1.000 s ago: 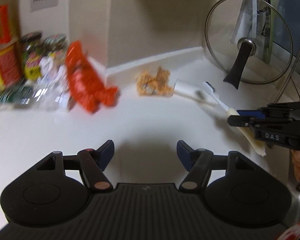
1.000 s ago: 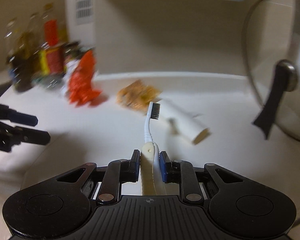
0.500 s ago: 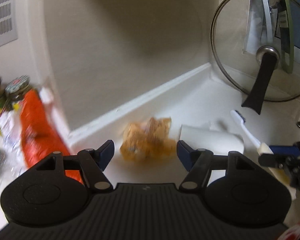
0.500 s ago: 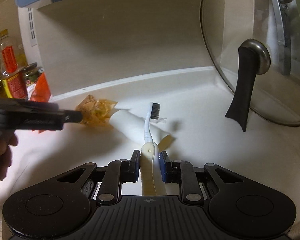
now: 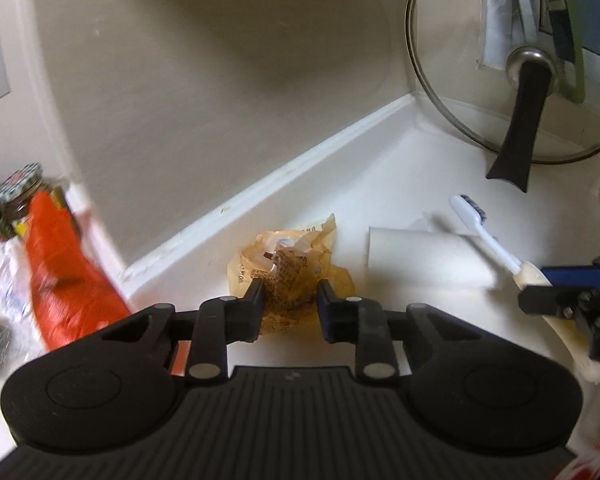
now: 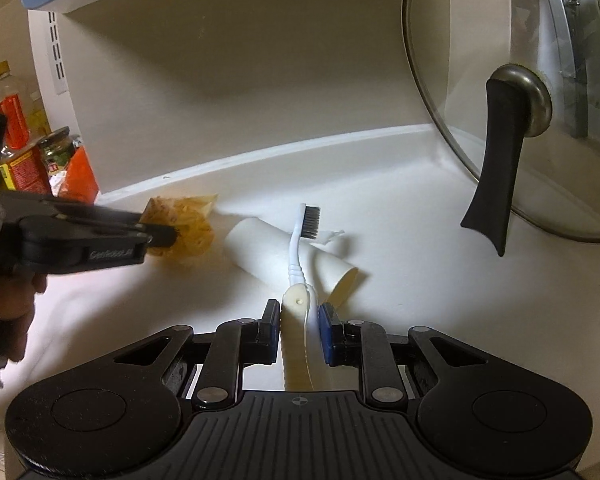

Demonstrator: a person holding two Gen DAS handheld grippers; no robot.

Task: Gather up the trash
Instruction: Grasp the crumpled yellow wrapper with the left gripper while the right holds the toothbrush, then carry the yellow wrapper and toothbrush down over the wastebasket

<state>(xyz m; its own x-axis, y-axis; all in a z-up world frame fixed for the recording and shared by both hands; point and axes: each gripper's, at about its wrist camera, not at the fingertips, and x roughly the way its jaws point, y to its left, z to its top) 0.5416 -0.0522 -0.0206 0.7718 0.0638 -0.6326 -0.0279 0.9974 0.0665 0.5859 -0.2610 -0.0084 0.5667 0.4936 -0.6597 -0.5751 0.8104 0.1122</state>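
A crumpled yellow-orange wrapper (image 5: 288, 256) lies on the white counter (image 5: 380, 184) near the wall. My left gripper (image 5: 291, 300) has its jaws closing on it, and the wrapper fills the gap between the pads. The right wrist view shows the same grip from the side, the left gripper (image 6: 160, 236) biting the wrapper (image 6: 192, 220). My right gripper (image 6: 299, 328) is shut on the cream handle of a white toothbrush (image 6: 298, 256), whose bristles point away. In the left wrist view the right gripper (image 5: 560, 292) sits at the right edge with the toothbrush (image 5: 484, 232).
A white paper tube (image 6: 260, 248) lies under the toothbrush head, right of the wrapper. A red-orange bag (image 5: 60, 280) and jars (image 5: 16, 192) crowd the left. A glass pot lid (image 5: 460, 80) with a black handle leans in the right corner. A hand (image 6: 4, 312) holds the left tool.
The left gripper swung right from the red bag to the yellow-orange wrapper and its jaws narrowed around it. The right gripper kept its hold on the toothbrush and shifted slightly.
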